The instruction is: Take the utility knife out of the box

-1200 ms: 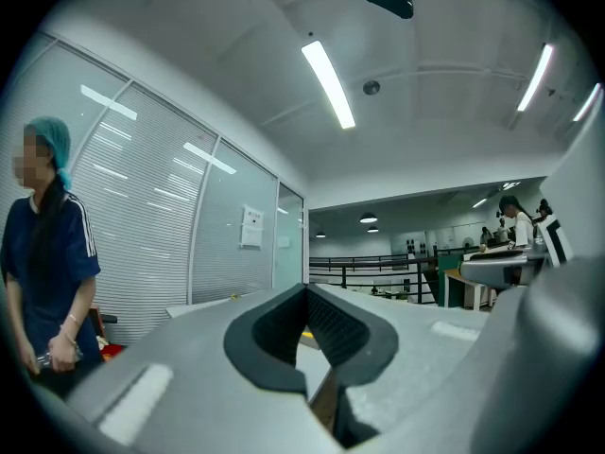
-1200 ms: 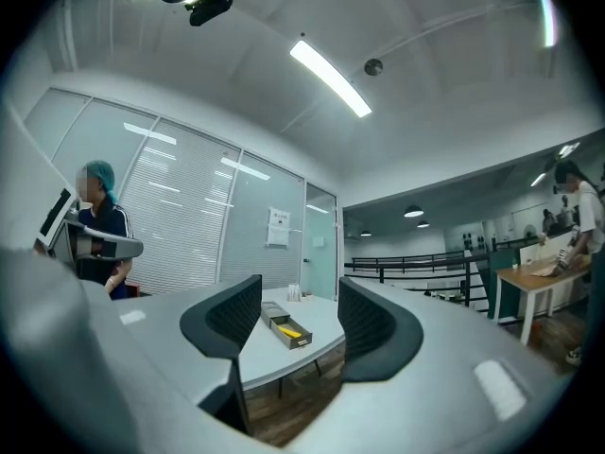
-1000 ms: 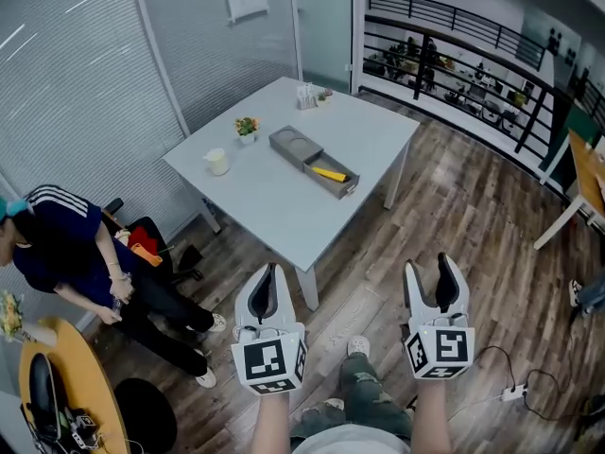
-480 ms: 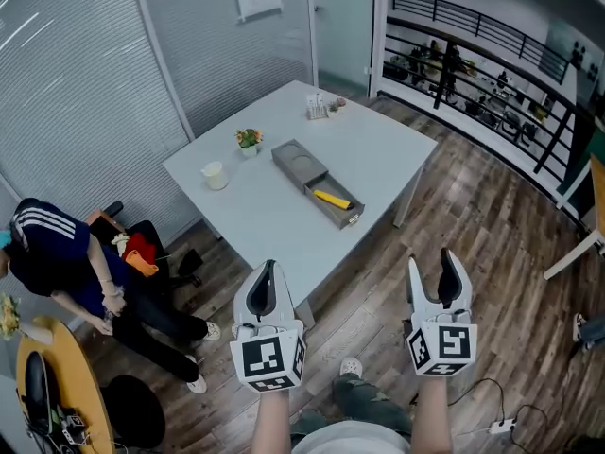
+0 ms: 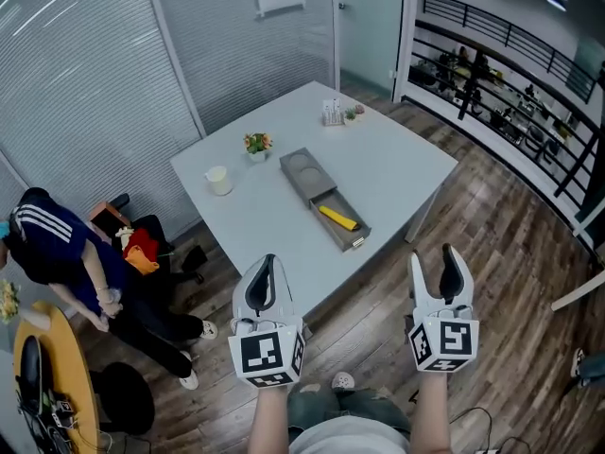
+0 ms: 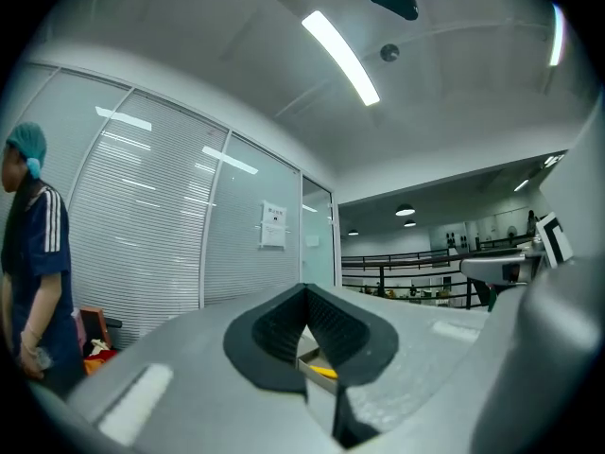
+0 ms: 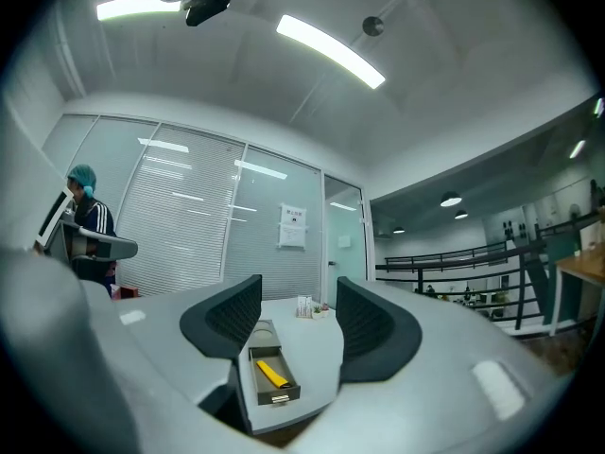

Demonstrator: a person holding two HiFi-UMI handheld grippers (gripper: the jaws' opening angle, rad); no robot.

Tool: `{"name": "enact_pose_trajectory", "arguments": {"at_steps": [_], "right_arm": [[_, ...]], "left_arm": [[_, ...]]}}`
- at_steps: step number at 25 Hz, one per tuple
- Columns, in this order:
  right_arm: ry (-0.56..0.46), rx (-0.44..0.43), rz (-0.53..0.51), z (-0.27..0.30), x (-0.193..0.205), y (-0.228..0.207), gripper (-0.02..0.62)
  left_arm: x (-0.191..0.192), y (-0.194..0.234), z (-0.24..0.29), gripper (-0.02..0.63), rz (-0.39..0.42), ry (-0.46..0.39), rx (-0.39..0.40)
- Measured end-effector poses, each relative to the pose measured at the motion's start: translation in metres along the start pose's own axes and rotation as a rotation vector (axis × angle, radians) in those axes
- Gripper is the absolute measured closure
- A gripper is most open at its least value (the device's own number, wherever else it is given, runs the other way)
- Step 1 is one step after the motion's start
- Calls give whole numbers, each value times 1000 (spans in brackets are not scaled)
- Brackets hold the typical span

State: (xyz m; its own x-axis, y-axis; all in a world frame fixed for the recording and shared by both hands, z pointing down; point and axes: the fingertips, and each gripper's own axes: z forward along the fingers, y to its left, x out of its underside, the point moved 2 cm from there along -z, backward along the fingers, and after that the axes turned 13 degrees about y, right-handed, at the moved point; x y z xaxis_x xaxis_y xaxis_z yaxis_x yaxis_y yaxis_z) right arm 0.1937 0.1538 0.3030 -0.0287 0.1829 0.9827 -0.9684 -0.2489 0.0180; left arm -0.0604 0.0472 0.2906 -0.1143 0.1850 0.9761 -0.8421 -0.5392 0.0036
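A long grey box (image 5: 311, 182) lies on the pale table (image 5: 397, 164), its drawer pulled out toward me. The yellow utility knife (image 5: 337, 218) rests in that drawer. Both grippers are held up over the wooden floor, short of the table's near corner. My left gripper (image 5: 267, 265) is shut and empty; its view shows only a sliver of the knife (image 6: 323, 371) below the closed pads. My right gripper (image 5: 437, 259) is open and empty, and between its jaws I see the box (image 7: 264, 352) and the knife (image 7: 272, 374).
A white cup (image 5: 218, 180), a small potted plant (image 5: 256, 145) and a little holder (image 5: 332, 113) stand on the table. A person (image 5: 59, 255) sits at the left beside a round wooden table (image 5: 68, 392). A black railing (image 5: 515, 64) runs along the right.
The table and box have slid right and slightly nearer in the head view as I step closer. Both grippers keep their pose and state.
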Motion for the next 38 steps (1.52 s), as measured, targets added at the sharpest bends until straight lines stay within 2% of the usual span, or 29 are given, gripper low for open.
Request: {"name": "enact_pose_trajectory", "arguments": {"at_steps": [6,16,29,38], "right_arm": [[20,-34,-10,23,3,-6,328],[57,-49,-32,67,11,-12,328],[86,-68,-64,189,-1,-12,328],[149,-93,-100,256,-1,-11,328]], "left_arm": [[2,4,19,606,-12,22,-36],[12,4,67,606,-12,65,-23],[2,31,178,606,-22,88,-14],[9,46,238,606,-41,144,-9]]}}
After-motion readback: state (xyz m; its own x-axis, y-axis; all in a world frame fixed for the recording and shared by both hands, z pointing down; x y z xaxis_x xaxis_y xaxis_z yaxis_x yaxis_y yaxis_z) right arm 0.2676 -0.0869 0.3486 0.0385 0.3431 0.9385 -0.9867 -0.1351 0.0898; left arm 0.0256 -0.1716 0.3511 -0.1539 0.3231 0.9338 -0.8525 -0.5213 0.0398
